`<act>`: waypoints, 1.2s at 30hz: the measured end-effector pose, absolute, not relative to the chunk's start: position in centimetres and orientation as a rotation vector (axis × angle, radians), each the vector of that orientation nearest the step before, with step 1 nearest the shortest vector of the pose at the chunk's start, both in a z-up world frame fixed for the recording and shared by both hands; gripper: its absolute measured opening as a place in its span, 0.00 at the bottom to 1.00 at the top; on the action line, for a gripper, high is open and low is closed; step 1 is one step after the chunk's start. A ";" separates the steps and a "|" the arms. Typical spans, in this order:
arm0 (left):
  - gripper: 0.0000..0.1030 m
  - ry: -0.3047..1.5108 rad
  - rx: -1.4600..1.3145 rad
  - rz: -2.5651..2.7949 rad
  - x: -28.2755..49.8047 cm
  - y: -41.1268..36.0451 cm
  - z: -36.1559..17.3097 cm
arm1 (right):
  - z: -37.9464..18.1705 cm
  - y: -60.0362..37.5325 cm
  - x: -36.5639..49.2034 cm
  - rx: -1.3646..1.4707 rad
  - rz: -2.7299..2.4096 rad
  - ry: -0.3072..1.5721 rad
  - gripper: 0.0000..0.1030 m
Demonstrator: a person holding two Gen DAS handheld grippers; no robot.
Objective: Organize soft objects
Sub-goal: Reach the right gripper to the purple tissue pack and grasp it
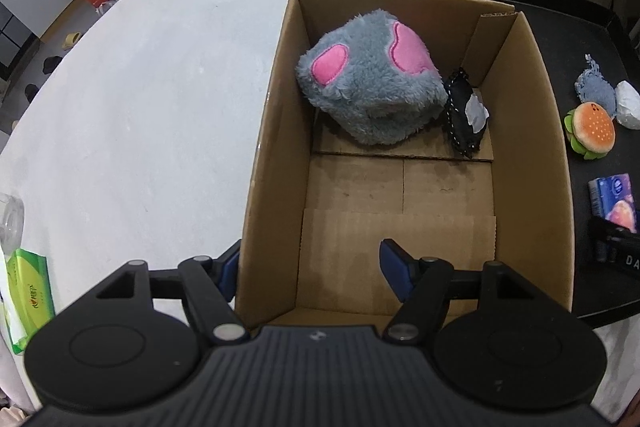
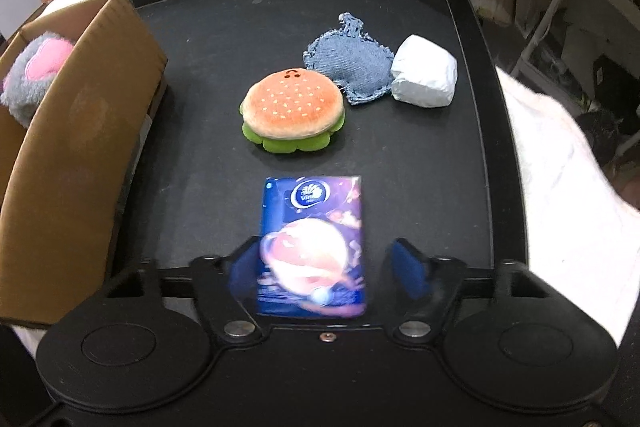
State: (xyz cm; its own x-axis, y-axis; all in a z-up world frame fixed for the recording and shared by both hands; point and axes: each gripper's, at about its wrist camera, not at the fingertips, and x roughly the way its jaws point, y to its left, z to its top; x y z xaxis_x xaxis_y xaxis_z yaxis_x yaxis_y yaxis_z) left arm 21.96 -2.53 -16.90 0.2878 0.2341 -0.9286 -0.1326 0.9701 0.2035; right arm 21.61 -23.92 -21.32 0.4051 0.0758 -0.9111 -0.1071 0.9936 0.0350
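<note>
A cardboard box (image 1: 272, 131) holds a grey and pink plush cube (image 1: 372, 83) and a small black pouch (image 1: 466, 115) at its far end. My left gripper (image 1: 312, 267) is open and straddles the box's near left wall. On the black tray (image 2: 280, 7) lie a burger plush (image 2: 294, 111), a denim pouch (image 2: 352, 63), a white packet (image 2: 424, 77) and a blue tissue pack (image 2: 312, 243). My right gripper (image 2: 326, 267) is open with its fingers on either side of the tissue pack's near end. The box's side wall (image 2: 76, 155) shows at the left.
The box and tray stand on a white table (image 1: 140, 107). A green tissue pack (image 1: 30, 299) and a clear container (image 1: 10, 219) lie at the table's left edge. The burger plush (image 1: 592, 129) and tissue pack (image 1: 614, 203) also show at the right of the left wrist view.
</note>
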 end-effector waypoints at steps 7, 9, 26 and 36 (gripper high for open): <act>0.68 1.261 0.112 0.246 22.1 -2.8 -16.7 | -20.7 -24.3 21.1 -0.009 0.152 1.118 0.49; 0.68 1.259 0.120 0.245 22.1 -3.0 -16.6 | -20.3 -24.3 20.9 -0.013 0.153 1.099 0.49; 0.68 1.236 0.064 0.196 21.6 -2.3 -14.5 | -14.4 -22.9 21.1 0.069 0.265 1.048 0.49; 0.68 1.228 0.015 0.186 21.1 -1.2 -14.0 | -12.2 -21.2 21.6 0.051 0.283 1.030 0.49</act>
